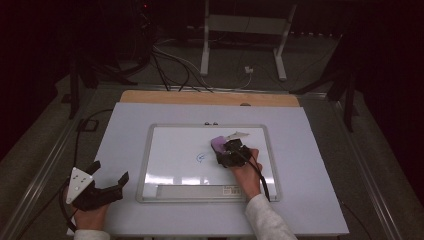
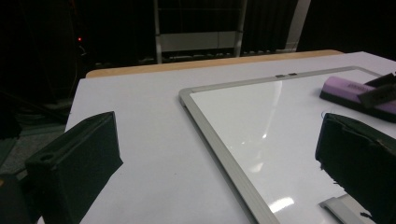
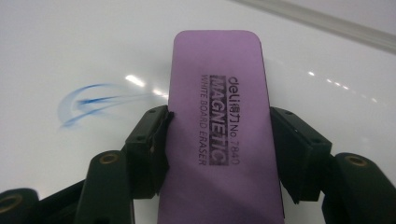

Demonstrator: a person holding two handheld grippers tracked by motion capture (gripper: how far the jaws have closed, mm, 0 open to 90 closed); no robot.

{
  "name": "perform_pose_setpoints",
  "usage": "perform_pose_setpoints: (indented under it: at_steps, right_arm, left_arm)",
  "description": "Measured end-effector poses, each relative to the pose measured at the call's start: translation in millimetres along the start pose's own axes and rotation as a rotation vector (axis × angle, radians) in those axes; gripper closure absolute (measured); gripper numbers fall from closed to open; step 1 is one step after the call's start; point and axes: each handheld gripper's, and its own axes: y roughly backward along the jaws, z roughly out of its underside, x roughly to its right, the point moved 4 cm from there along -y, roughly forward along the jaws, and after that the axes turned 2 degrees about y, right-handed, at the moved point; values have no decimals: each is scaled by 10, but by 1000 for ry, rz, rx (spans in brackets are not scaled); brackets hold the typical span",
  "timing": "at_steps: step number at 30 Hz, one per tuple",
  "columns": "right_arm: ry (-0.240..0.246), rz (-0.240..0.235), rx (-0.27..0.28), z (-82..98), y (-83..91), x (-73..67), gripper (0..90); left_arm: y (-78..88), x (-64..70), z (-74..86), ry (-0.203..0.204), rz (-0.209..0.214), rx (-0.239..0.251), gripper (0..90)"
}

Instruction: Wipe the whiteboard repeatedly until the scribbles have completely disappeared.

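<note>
Purple rectangular magnetic whiteboard eraser (image 3: pixel 218 135), centre frame on the glossy white board (image 3: pixel 70 42), clamped across its long sides by the right gripper (image 3: pixel 219 149); probably light, stiff-backed, soft-soled; left gripper (image 1: pixel 109 176) stands open

Purple whiteboard eraser (image 3: pixel 219 135) clamped between black jaws, faint blue smear (image 3: pixel 93 103) on whiteboard (image 3: pixel 70 42) beside it

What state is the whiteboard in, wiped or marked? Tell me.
Marked. A smeared blue scribble remains on the whiteboard, beside the purple eraser that the right gripper clamps.
</note>
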Motion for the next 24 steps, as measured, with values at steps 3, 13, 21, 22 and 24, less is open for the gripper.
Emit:
perform_pose_setpoints:
  at_steps: [3, 13, 21, 22, 24]
  right_arm:
    - [-23, 16, -9, -9, -4, 92, 407]
    - [84, -91, -14, -8, 17, -323, 407]
    - [56, -46, -20, -18, 7, -170, 407]
    - [40, -32, -21, -18, 5, -112, 407]
    - [4, -4, -20, -15, 1, 1, 408]
  left_arm:
    - [-6, 3, 1, -1, 0, -2, 8]
    - [-22, 21, 3, -8, 4, -8, 8]
    - [-12, 4, 6, -3, 3, -6, 8]
    - [-12, 4, 6, -2, 3, -6, 8]
    - [-14, 5, 6, -2, 3, -6, 8]
